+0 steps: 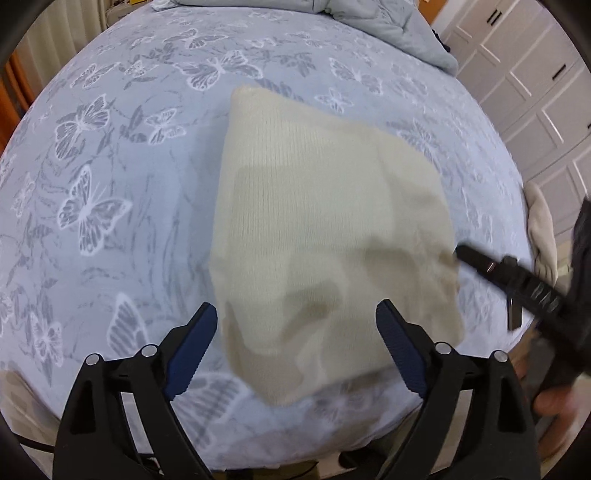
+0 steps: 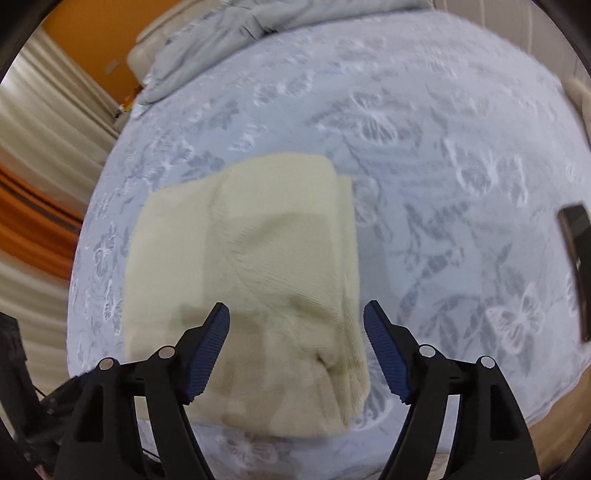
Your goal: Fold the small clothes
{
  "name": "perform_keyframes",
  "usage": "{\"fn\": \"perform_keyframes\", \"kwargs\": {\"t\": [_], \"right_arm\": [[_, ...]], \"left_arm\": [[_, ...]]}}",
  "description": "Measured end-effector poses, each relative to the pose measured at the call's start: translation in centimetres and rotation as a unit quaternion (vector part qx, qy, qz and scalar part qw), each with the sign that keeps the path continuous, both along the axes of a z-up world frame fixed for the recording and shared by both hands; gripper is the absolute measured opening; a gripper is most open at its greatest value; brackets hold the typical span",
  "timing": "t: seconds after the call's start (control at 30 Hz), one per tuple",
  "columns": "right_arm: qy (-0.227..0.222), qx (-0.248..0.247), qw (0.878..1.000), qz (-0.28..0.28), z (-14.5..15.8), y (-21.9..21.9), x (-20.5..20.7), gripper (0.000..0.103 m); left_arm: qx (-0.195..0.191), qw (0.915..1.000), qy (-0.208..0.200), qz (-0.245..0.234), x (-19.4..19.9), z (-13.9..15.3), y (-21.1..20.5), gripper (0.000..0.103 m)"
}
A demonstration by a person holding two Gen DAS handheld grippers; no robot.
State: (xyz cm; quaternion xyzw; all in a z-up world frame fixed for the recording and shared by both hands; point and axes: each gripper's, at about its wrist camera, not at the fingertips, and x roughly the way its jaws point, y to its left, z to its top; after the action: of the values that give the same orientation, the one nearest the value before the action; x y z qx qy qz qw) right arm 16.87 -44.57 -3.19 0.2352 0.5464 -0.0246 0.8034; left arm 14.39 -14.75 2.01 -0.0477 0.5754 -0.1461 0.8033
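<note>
Bed (image 1: 147, 206) in pale blue butterfly-print sheet; folded cream knit garment (image 1: 317, 229), rumpled grey duvet (image 1: 388, 26) at far end

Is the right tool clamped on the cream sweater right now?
No, the right tool hangs open above the folded cream sweater, its blue fingers spread wide with no cloth between them.

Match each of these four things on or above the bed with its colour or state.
1. cream knit garment
2. bedsheet
3. left gripper
4. grey duvet

a. printed with butterflies
b. jaws apart, holding nothing
c. folded, lying flat
d. bunched at the far end of the bed

Pairs: 1-c, 2-a, 3-b, 4-d
</note>
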Motion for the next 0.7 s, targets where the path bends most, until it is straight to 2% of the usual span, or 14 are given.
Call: {"fn": "perform_keyframes", "kwargs": {"t": [0.1, 0.2, 0.27, 0.33, 0.37, 0.43, 0.47, 0.5, 0.6, 0.67, 0.7], "right_arm": [[0.018, 0.037, 0.999, -0.008, -2.1, -0.5, 0.6, 0.073], [0.035, 0.061, 0.997, -0.015, -4.1, -0.5, 0.8, 0.077], [0.045, 0.067, 0.997, -0.016, -5.3, -0.3, 0.8, 0.078], [0.049, 0.094, 0.994, -0.023, -6.5, -0.6, 0.9, 0.087], [0.047, 0.114, 0.992, -0.032, -7.3, -0.9, 0.8, 0.088], [0.031, 0.143, 0.988, -0.04, -7.9, -1.2, 0.6, 0.098], [0.025, 0.151, 0.987, -0.04, -8.0, -1.2, 0.6, 0.098], [0.021, 0.151, 0.988, -0.039, -8.1, -1.1, 0.6, 0.098], [0.017, 0.132, 0.991, -0.025, -8.1, -0.4, 1.0, 0.098], [0.017, 0.126, 0.992, -0.017, -7.9, 0.2, 1.3, 0.094], [0.02, 0.124, 0.992, -0.014, -7.8, 0.4, 1.5, 0.083]], "left_arm": [[0.01, 0.9999, 0.004, -0.002, 1.5, -0.6, -0.4, 0.089], [-0.002, 0.9996, 0.028, 0.004, 3.3, -2.0, -0.3, 0.09], [-0.007, 0.9991, 0.039, 0.016, 4.2, -2.9, -0.1, 0.096], [-0.016, 0.9988, 0.04, 0.023, 5.2, -3.7, 0.1, 0.097], [-0.018, 0.9987, 0.041, 0.024, 5.7, -4.2, 0.2, 0.098], [-0.046, 0.9962, 0.071, 0.022, 6.8, -6.1, 0.6, 0.098], [-0.069, 0.9934, 0.089, 0.025, 7.2, -7.0, 1.0, 0.098], [-0.113, 0.9865, 0.114, 0.034, 7.6, -8.1, 1.6, 0.098], [-0.182, 0.9694, 0.154, 0.06, 7.8, -10.0, 2.8, 0.098], [-0.173, 0.9726, 0.145, 0.054, 7.6, -9.5, 2.6, 0.096], [-0.158, 0.9766, 0.137, 0.049, 7.3, -9.0, 2.3, 0.094]]}}
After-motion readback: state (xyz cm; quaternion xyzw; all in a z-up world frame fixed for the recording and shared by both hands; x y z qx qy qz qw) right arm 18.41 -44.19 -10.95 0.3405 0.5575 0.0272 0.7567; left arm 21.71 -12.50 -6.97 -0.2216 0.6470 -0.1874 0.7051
